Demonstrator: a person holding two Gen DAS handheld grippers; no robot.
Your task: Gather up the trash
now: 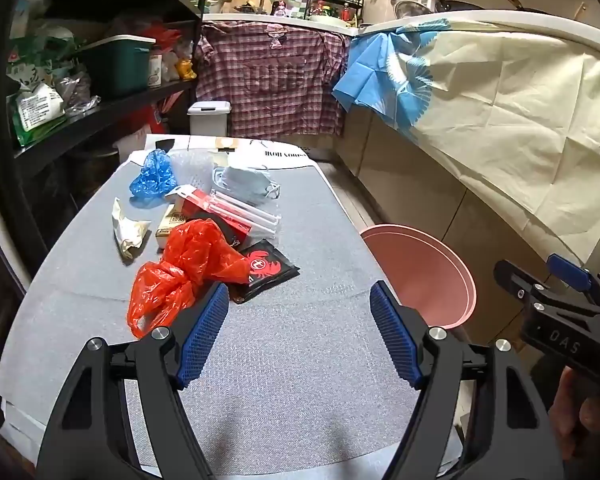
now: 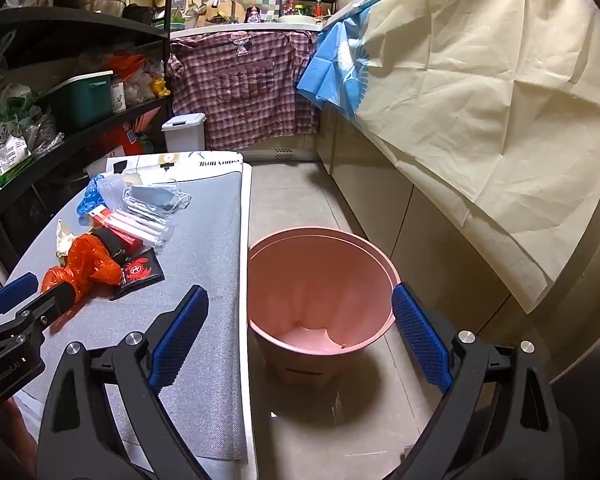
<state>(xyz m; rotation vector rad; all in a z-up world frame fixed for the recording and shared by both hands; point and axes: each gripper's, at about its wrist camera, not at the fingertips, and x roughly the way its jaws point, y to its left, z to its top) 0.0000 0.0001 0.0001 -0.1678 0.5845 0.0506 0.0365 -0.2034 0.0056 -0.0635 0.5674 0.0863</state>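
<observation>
A: Nearest first. Left hand-held gripper (image 1: 299, 334) hangs over bare grey counter (image 1: 284, 360), jaws spread wide, nothing between the pads. Tilted down toward the surface, I'd judge so the trash ahead lies along its line of reach.

B: Right one?

A: Right hand-held gripper (image 2: 300, 338) also wide and empty, held off the counter's edge above the floor, looking down into the pink bin (image 2: 320, 280). The bin stands on the floor just beside the counter (probably so items can go straight over the edge).

B: The trash?

A: All on the counter, none visible in the bin. Closest to the left gripper is a crumpled red plastic bag (image 1: 184, 268), just ahead of its left pad. Touching it, a black sachet with a red crab (image 1: 266, 270). Behind: a red-and-clear package of white tubes (image 1: 236, 210), a crumpled paper wrapper (image 1: 128, 230), then a blue plastic bag (image 1: 154, 176) and a face mask (image 1: 248, 182) farthest back.

B: Status?

A: Collection looks unstarted; the red bag seems the likely first pick.
</observation>
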